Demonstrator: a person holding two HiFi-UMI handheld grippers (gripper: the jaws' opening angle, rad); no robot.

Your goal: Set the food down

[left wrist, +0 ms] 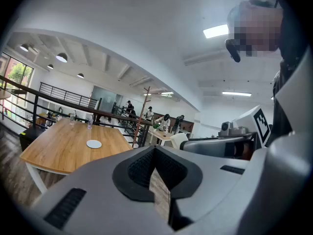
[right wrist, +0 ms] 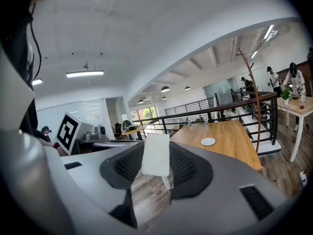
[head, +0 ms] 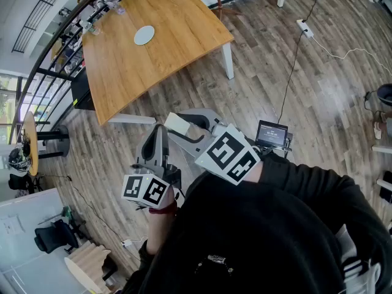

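Right hand-held gripper: clamped on the food, a flat white bar on a pale stick, pinched between the two dark pads. Bar upright with a slight tilt, stick end pointing down below the pads. Held in the air over the wood-plank floor, well apart from the desk and short of its near edge. Left hand-held gripper: jaws together at the tips, nothing between them. Carried just beside the right one, both aimed toward the desk and dipping slightly. Desk: light wood top on white legs, set against a black railing. On the top, a small round white plate near the middle, clear of the edges, plus a few small bottles along the far side, too small to detail. On the floor past the desk, a white power strip with a trailing cable.
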